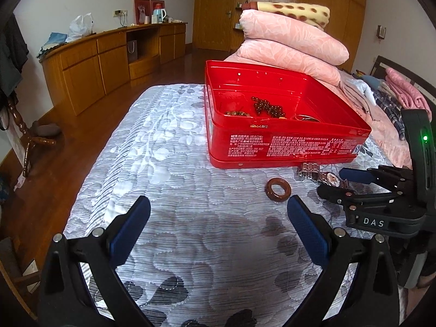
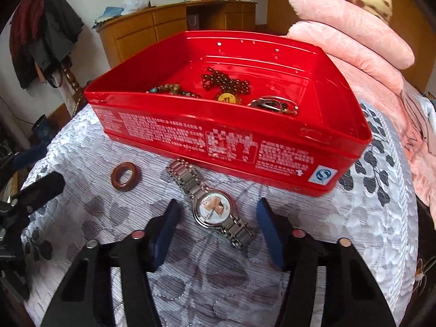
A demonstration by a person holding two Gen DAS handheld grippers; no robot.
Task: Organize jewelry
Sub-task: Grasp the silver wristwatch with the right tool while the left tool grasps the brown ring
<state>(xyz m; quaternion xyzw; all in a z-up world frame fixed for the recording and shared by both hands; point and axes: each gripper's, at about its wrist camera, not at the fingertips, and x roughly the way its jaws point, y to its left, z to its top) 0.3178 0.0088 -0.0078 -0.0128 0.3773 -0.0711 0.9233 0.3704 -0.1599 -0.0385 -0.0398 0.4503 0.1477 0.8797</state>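
Red and open-topped, the tin box (image 2: 229, 136) fills the upper middle of the right wrist view, sitting on a grey leaf-patterned bedspread (image 2: 95, 212). Inside it lie a dark beaded necklace (image 2: 226, 81), a brown bead bracelet (image 2: 169, 88) and a silver bangle (image 2: 275, 105). Just below the box, a steel wristwatch (image 2: 212, 204) lies flat between the spread fingers of the right gripper (image 2: 216, 218), which holds nothing. Left of the watch rests a brown ring (image 2: 126, 176). At the bottom of the left wrist view, the left gripper (image 1: 218, 212) is also spread wide and holds nothing, with the ring just beyond its right fingertip.
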